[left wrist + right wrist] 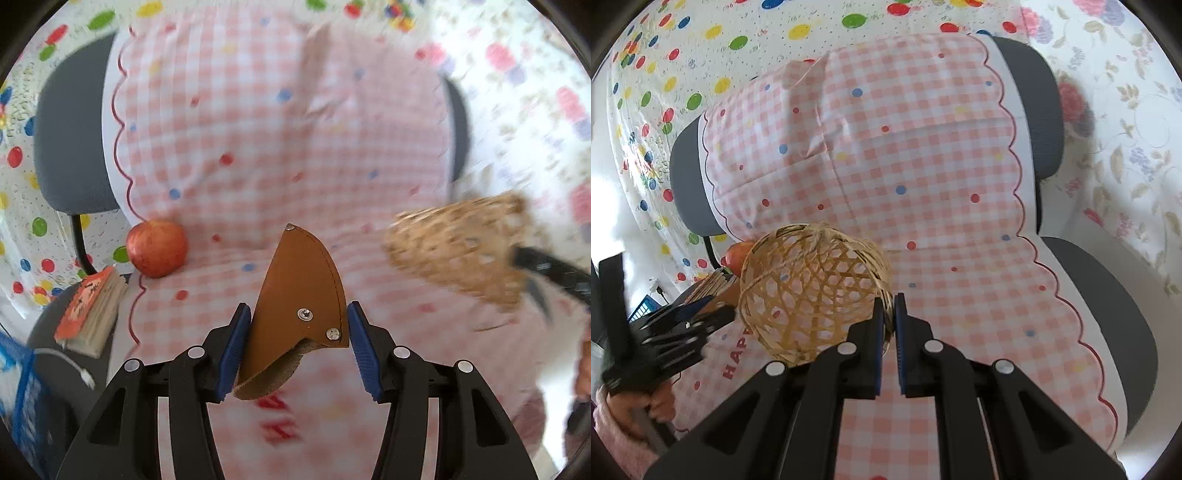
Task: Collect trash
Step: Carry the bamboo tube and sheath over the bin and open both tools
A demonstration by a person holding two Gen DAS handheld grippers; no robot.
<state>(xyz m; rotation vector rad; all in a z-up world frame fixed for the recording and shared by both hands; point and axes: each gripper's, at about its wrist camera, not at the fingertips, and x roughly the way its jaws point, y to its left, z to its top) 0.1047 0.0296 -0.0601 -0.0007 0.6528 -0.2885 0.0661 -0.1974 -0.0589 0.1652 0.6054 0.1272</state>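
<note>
My left gripper (297,332) is shut on a brown leather pouch (299,295) with metal snaps and holds it above the pink checked cloth (258,129). My right gripper (888,314) is shut on the rim of a woven bamboo basket (809,291), which hangs to the left of its fingers. The basket also shows blurred at the right of the left wrist view (461,247). The left gripper shows at the left edge of the right wrist view (679,328).
A red apple (157,247) lies on the cloth's left edge, partly hidden behind the basket in the right wrist view (737,256). An orange book (90,312) and a white cable (70,362) lie on a grey chair seat (55,332). The cloth drapes a grey chair back (1041,110).
</note>
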